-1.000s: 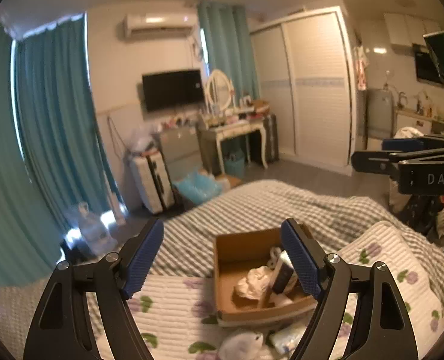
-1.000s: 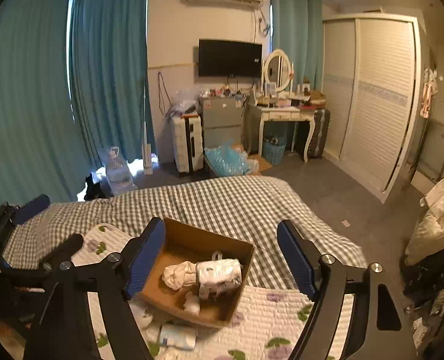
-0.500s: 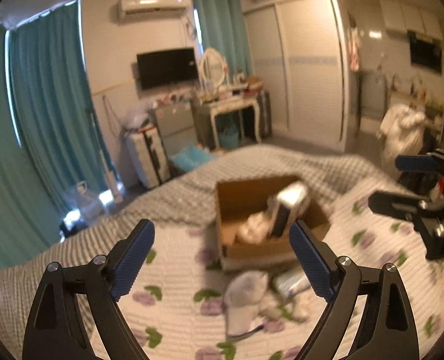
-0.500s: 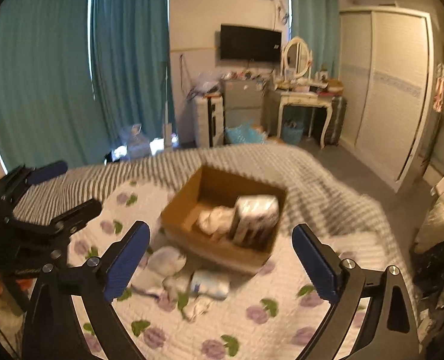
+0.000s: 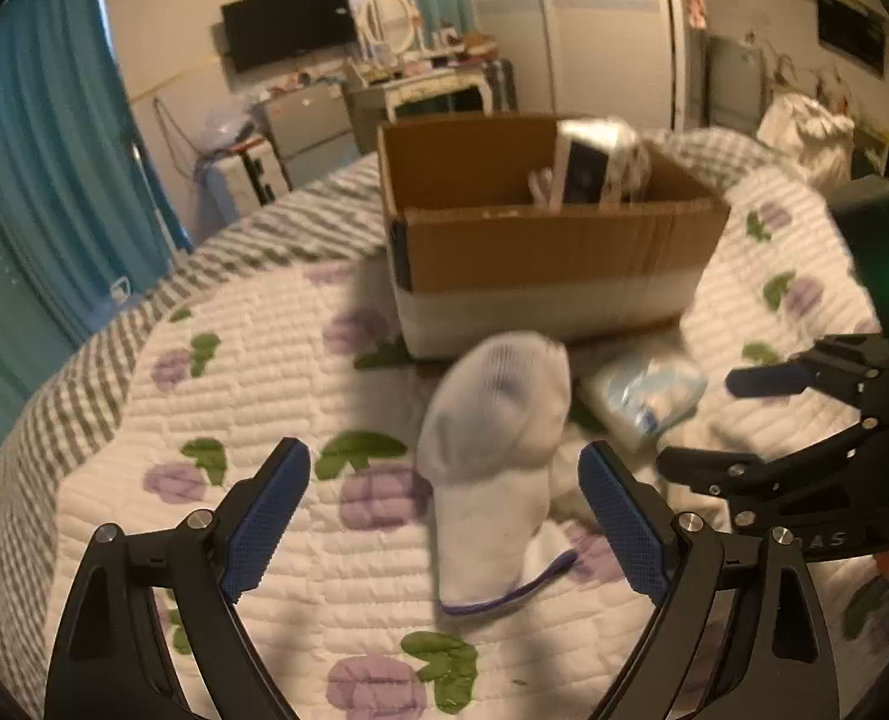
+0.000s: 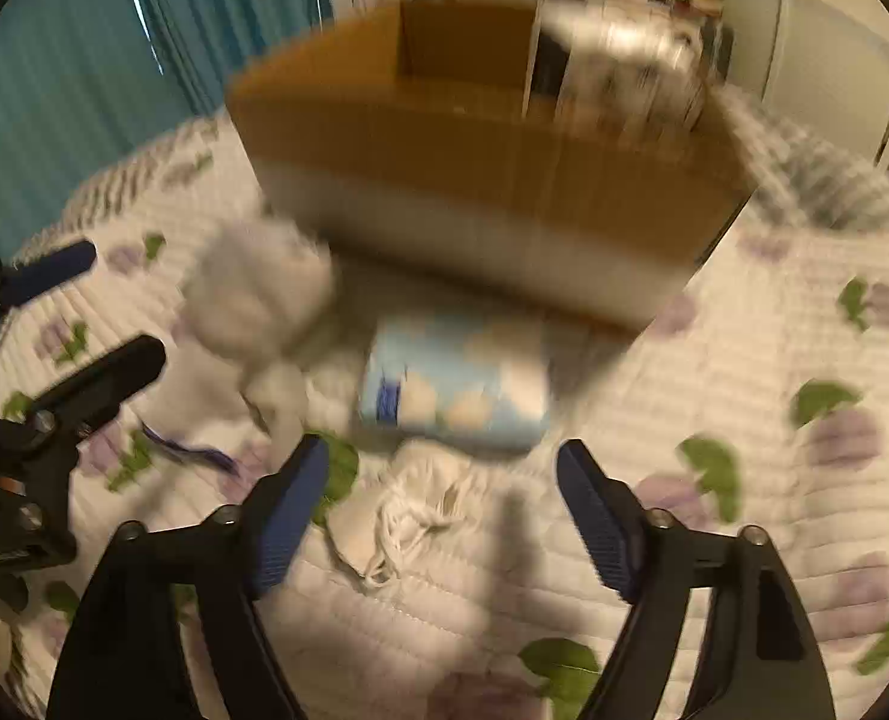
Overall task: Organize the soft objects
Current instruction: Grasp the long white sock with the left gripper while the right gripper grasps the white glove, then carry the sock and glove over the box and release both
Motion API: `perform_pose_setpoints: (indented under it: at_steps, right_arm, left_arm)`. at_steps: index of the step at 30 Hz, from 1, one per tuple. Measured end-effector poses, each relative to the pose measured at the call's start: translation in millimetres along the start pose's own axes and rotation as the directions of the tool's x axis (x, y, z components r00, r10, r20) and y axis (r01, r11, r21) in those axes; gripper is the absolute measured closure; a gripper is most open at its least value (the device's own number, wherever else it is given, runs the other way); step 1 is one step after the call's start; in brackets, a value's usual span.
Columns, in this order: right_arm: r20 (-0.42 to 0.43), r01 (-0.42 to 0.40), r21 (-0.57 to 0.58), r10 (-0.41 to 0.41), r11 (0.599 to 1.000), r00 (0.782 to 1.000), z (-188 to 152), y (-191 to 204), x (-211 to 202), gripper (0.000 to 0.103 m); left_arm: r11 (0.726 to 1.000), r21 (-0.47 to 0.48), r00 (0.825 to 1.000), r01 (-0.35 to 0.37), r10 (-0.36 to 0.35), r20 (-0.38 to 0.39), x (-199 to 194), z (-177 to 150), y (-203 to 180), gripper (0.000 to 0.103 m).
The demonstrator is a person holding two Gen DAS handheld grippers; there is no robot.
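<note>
- Left wrist view: the left gripper (image 5: pixel 444 516) hangs wide open over the quilt (image 5: pixel 252 360), one white sock (image 5: pixel 495 456) standing between its fingers, untouched. One cardboard box (image 5: pixel 552 246) sits just beyond, one blue-white packet (image 5: pixel 642 390) beside the sock. The right gripper (image 5: pixel 744 414) shows at the edge, fingers apart.
- Right wrist view, blurred: the right gripper (image 6: pixel 444 516) gapes empty above what looks like one white bundle with cords (image 6: pixel 414 504); packet (image 6: pixel 456 390), sock (image 6: pixel 258 294) and box (image 6: pixel 492 180) lie ahead.
</note>
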State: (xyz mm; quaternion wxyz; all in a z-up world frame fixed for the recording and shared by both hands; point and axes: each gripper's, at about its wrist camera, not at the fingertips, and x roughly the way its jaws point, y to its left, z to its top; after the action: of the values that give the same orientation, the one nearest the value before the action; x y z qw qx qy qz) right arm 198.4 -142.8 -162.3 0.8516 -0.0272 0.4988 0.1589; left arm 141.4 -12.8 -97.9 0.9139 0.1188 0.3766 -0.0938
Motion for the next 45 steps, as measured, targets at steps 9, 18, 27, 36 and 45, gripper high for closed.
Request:
perform_pose_setpoints:
  at_steps: [9,18,27,36,45]
  right_arm:
    - [-0.002,-0.009,-0.030,0.009,1.000,1.000,-12,8,9,0.066]
    - [0.138,-0.027,0.068,0.017,0.997,0.990,-11,-25,-44,0.069]
    - [0.140,0.013,0.125,-0.031,0.992,0.990,14,-47,-36,0.069]
    - [0.138,0.035,0.093,-0.048,0.995,0.989,-2,-26,-33,0.069]
    - [0.200,0.041,0.089,-0.059,0.995,0.978,-17,-19,-56,0.069]
  left_arm:
    - [0.997,-0.013,0.995,0.078,-0.078,-0.054,8,-14,-2,0.011]
    - [0.990,-0.114,0.995,0.087,-0.092,-0.041,6,-10,16,0.011]
    - [0.976,-0.170,0.987,0.137,-0.149,-0.055,37,5,13,0.013]
    - [0.962,-0.185,0.976,0.199,-0.212,-0.054,45,5,8,0.049]
    - [0.975,-0.171,0.989,0.138,-0.145,-0.031,-8,1,5,0.051]
